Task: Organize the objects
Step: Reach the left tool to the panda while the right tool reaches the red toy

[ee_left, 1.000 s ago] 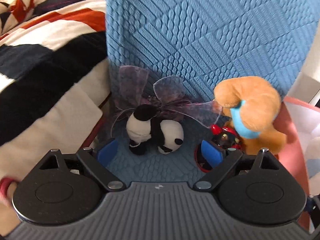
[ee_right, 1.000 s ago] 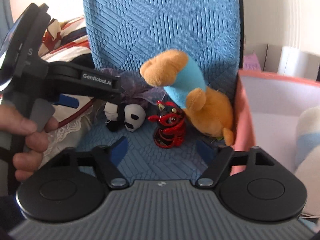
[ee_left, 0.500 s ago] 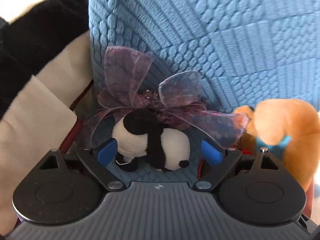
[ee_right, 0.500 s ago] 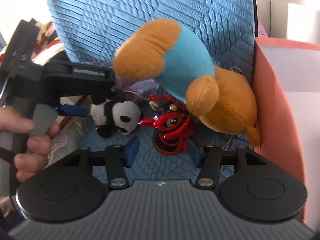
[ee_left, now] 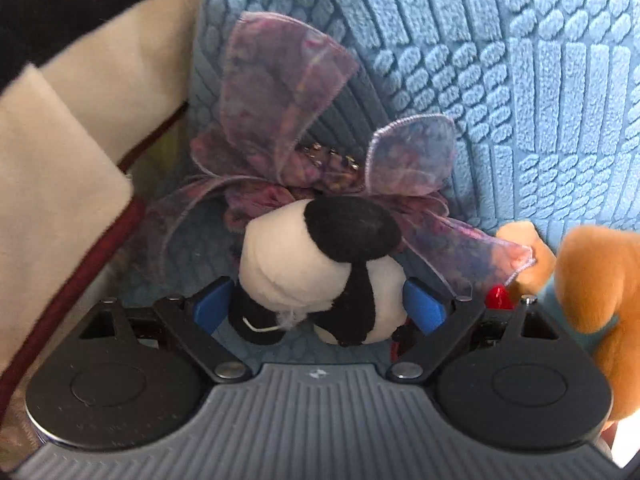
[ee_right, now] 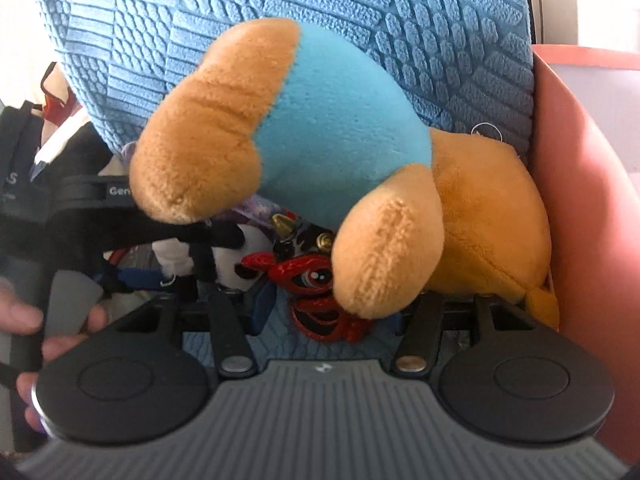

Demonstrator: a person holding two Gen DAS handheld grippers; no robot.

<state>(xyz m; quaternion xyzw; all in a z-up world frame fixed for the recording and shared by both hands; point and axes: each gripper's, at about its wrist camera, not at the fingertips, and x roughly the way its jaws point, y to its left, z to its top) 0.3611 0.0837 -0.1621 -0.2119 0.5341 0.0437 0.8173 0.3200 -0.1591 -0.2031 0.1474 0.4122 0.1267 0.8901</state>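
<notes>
Left wrist view: the left gripper (ee_left: 320, 308) has its two blue pads (ee_left: 212, 306) spread on either side of the panda plush (ee_left: 320, 276), each pad just beside the toy's flanks; whether they press into it cannot be told, so the grip reads as wide apart around the panda. The panda lies on the seat of the blue textured cushion (ee_left: 520, 80), its black ear uppermost. Directly behind the panda, against the cushion's upright back, sits a purple sheer ribbon bow (ee_left: 288, 120), one tail running to the right past the panda. To the right of the panda shows the edge of the orange plush toy (ee_left: 600, 280), with a small bit of the red figurine (ee_left: 498, 296) between them. To the left of the panda hangs a cream fabric with dark red trim (ee_left: 60, 160).

Right wrist view: the right gripper (ee_right: 324, 308) is spread around the red figurine (ee_right: 316, 292), its left blue pad (ee_right: 264, 300) beside the figurine; the right pad is hidden under the plush's limb. The orange plush toy (ee_right: 320, 128), with a turquoise middle, leans on the blue textured cushion (ee_right: 280, 0) above the figurine. Left of the figurine are the panda plush (ee_right: 228, 256) and the left gripper (ee_right: 144, 276), held by a hand (ee_right: 36, 340). A pink bin wall (ee_right: 580, 200) stands right of the plush.
</notes>
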